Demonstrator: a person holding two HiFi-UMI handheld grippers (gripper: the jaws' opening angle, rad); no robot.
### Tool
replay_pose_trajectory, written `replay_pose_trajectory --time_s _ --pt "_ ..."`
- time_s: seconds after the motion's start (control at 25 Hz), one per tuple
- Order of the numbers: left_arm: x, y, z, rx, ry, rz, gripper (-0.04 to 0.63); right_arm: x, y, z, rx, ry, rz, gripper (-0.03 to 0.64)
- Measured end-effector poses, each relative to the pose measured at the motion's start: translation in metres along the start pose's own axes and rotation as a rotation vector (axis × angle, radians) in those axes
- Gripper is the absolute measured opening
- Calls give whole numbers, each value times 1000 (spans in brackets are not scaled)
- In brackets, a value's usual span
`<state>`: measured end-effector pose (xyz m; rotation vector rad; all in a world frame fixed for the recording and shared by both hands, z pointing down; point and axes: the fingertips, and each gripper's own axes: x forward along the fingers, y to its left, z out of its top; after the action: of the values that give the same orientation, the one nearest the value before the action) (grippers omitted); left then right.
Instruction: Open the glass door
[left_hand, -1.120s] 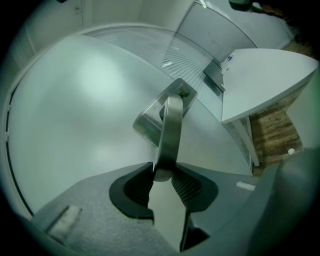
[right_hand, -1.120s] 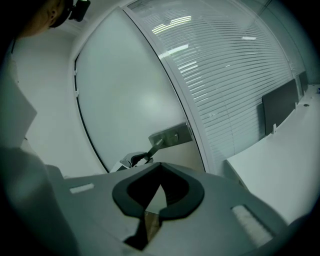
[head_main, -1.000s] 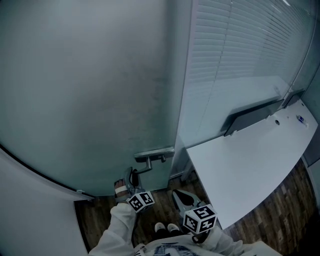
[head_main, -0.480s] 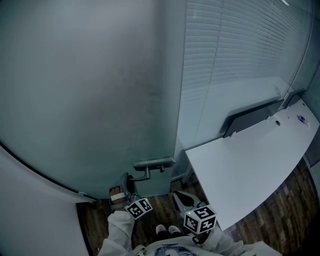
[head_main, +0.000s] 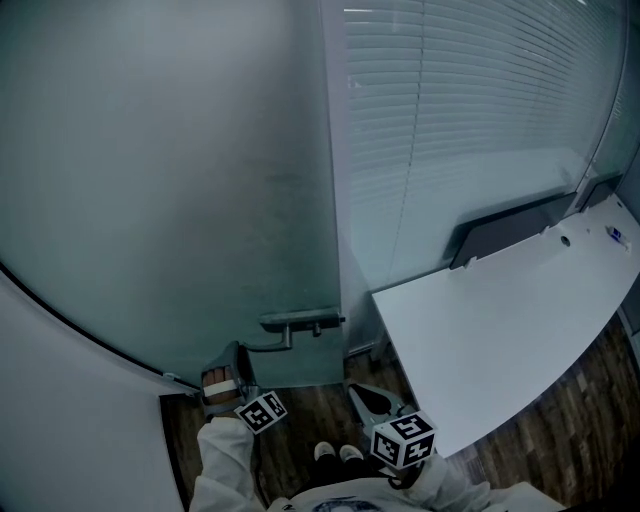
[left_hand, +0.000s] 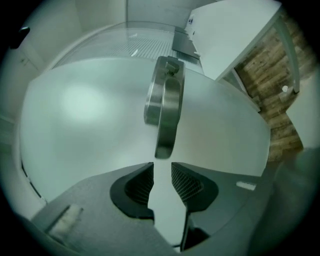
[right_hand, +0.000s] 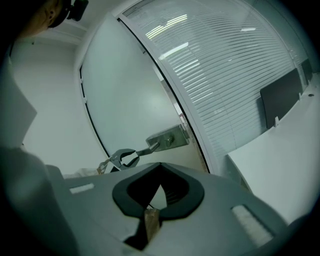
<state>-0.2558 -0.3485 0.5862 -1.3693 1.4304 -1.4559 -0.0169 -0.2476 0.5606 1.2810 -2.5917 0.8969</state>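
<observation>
The frosted glass door (head_main: 180, 200) carries a metal lever handle (head_main: 300, 322) low on its right edge. My left gripper (head_main: 238, 362) sits at the lever's free end. In the left gripper view the lever (left_hand: 166, 107) ends just ahead of the tips of the left gripper (left_hand: 162, 167). The jaws stand slightly apart with nothing pressed between the pads. The right gripper view shows the handle plate (right_hand: 167, 139) with the left gripper (right_hand: 131, 156) at the lever's tip. My right gripper (head_main: 362, 392) hangs below the handle, off to its right. Its jaws (right_hand: 159, 167) meet at the tips and hold nothing.
A glass wall with white blinds (head_main: 470, 100) stands right of the door. Beside it, a white desk (head_main: 500, 330) with a dark screen (head_main: 510, 230) juts toward me. Wooden floor (head_main: 300, 430) and the person's shoes (head_main: 335, 453) lie below. A white wall (head_main: 70, 430) borders the left.
The door's edge and handle have shifted left in the head view, showing more of the blinds. My left gripper has moved left and rolled, now at the lever's end. The right gripper barely moved.
</observation>
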Motion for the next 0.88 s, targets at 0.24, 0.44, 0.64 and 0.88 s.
replay_pose_trajectory --time_s 0.24,0.44,0.64,0.88 --pt "-83 -12 -48 -635 73 -114 3 -8 18 -23 -25 32 65 5" --pt "-142 -15 -33 -977 11 -186 3 -17 41 -36 -61 33 88 5" --pt "-208 -6 -22 -1121 -64 -229 3 -52 78 -51 -88 4 70 5" --pt "-298 -21 -61 -1178 -81 -227 2 -108 134 -93 -108 -51 50 5"
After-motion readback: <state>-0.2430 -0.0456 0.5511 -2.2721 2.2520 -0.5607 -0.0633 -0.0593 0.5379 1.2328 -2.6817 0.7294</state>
